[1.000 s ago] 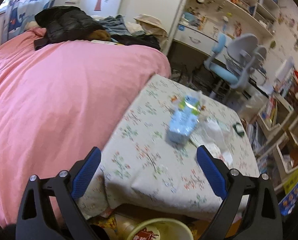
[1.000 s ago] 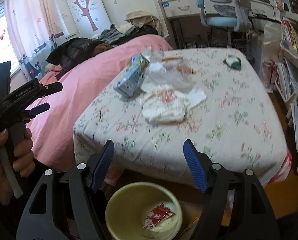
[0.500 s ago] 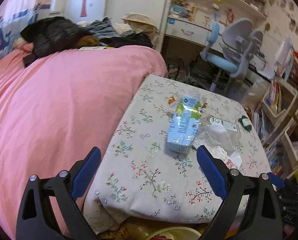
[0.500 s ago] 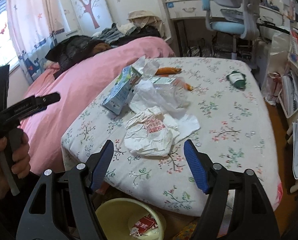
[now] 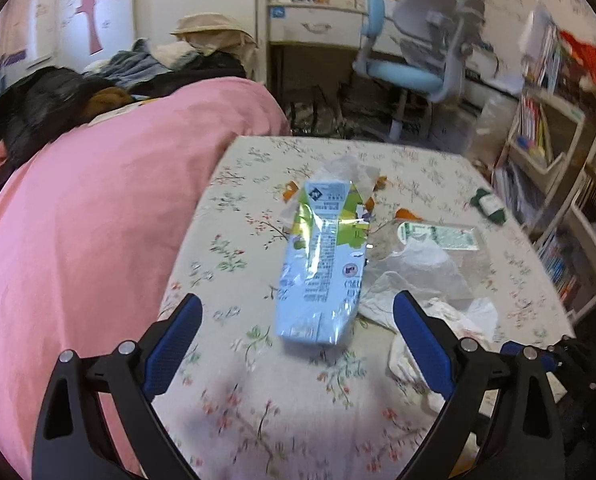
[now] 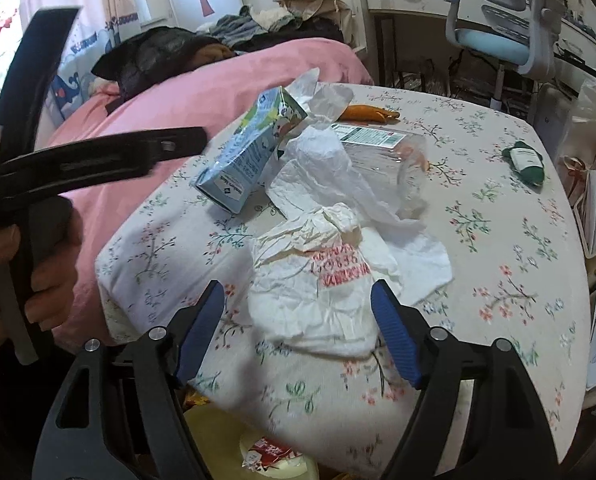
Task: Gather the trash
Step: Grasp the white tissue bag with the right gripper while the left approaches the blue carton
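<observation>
A light blue drink carton (image 5: 322,264) lies on the floral table (image 5: 258,400), also in the right wrist view (image 6: 250,152). Beside it lie a clear plastic bag with a green label (image 5: 438,240), crumpled white paper (image 6: 322,296) with red print, an orange wrapper (image 6: 368,113) and a small green packet (image 6: 528,162). My left gripper (image 5: 296,344) is open just short of the carton's near end. My right gripper (image 6: 298,332) is open with the crumpled paper lying between its fingers. A yellow bin (image 6: 258,452) with a red wrapper sits below the table edge.
A pink bed (image 5: 78,220) with piled clothes runs along the table's left side. A blue desk chair (image 5: 410,68) and desk stand behind. Bookshelves (image 5: 558,184) line the right. The left gripper's body and the hand (image 6: 14,264) show at the left of the right wrist view.
Both grippers have moved forward and lower over the table. The carton now lies close in front of the left gripper, and the crumpled paper has come between the right fingers.
</observation>
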`<state>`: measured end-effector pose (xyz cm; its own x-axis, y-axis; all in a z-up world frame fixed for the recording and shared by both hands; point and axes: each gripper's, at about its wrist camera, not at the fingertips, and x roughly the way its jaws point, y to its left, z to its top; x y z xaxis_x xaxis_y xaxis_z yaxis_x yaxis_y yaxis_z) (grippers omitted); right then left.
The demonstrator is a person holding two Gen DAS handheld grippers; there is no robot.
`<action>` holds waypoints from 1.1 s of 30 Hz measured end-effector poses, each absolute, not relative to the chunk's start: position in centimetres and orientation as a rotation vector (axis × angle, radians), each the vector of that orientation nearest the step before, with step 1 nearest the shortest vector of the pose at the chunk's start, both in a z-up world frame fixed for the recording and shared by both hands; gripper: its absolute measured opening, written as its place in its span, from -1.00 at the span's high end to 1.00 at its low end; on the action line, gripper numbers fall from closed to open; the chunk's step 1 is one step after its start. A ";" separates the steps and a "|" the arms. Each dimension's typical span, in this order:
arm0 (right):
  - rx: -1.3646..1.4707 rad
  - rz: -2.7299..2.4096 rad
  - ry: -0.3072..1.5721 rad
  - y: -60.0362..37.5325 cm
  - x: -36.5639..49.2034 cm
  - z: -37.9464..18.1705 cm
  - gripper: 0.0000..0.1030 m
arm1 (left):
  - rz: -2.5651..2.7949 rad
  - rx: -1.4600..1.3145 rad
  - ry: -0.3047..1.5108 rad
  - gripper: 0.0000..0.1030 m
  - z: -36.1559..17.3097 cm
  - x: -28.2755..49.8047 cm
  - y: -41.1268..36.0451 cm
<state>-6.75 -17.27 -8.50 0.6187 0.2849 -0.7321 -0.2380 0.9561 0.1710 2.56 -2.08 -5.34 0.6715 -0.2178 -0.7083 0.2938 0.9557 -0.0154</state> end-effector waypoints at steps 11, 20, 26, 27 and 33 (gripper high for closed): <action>0.047 0.279 0.897 -16.3 -2.3 -10.9 -0.39 | -0.316 0.084 0.885 -0.79 -7.3 5.7 -3.3; 0.007 0.348 0.831 -15.7 -3.4 -9.3 0.51 | -0.277 -0.071 0.977 -0.66 -7.9 7.4 -0.1; 0.086 0.368 0.775 -17.3 -4.4 -7.8 0.55 | -0.287 -0.095 0.991 -0.27 -8.2 7.6 0.1; 0.108 0.366 0.766 -17.8 -4.5 -7.5 0.55 | -0.288 -0.091 0.991 -0.13 -8.3 7.7 0.1; 0.214 0.356 0.741 -19.8 -4.7 -7.0 0.55 | -0.303 -0.110 0.990 0.03 -8.3 8.1 0.4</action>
<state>-4.65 -19.83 -7.00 0.6821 0.3889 -0.6192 -0.2399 0.9190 0.3129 8.07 0.39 -8.33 0.5106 -0.3010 -0.8054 0.2014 0.9525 -0.2283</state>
